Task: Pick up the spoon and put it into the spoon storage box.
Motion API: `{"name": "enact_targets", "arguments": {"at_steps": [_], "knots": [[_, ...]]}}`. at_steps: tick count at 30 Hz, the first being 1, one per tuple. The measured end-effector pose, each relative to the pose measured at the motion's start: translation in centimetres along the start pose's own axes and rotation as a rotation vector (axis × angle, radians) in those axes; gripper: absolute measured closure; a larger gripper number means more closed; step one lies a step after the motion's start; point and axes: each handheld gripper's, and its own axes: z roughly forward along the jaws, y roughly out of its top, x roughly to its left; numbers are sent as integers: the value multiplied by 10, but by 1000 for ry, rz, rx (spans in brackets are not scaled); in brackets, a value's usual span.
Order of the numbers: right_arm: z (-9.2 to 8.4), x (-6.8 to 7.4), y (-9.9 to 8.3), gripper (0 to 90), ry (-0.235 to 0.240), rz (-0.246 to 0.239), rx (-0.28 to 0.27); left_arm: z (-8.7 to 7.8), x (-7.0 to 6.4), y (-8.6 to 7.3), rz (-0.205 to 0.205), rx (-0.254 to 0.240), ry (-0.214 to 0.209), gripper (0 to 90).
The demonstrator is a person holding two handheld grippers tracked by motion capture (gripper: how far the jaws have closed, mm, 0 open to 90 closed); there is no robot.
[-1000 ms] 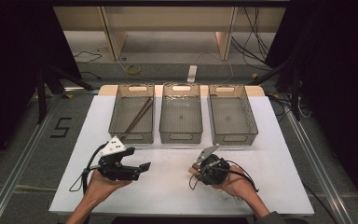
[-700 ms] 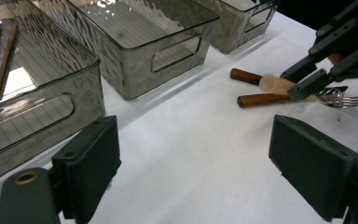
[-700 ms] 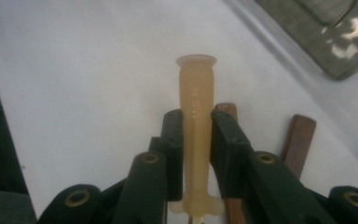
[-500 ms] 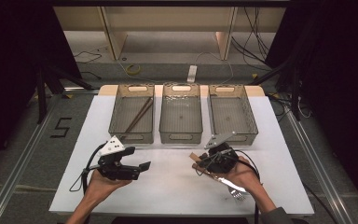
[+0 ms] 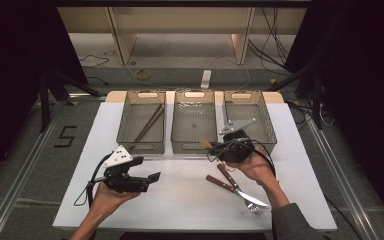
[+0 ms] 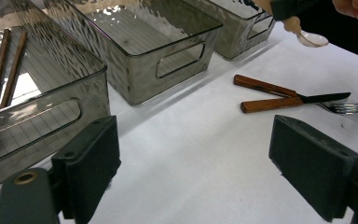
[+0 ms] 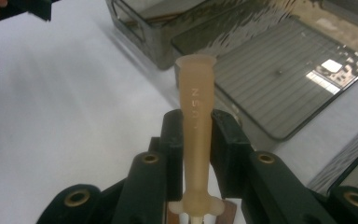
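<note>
R tongs point(image 5: 211, 146) lifted spoon point(image 7: 195, 100) to mid bin point(image 5: 194, 149) edge

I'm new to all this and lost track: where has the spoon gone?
The spoon is clamped in the right gripper, held above the table's right half just in front of the middle bin, with the knife and fork lying below it.
</note>
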Motion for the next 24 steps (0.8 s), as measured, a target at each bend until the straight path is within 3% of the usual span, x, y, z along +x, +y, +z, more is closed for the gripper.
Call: {"name": "enact_targets", "arguments": {"at_steps": [24], "knots": [[27, -21, 61, 762, -43, 49, -59, -2, 1, 0, -3, -21, 19, 153]]}}
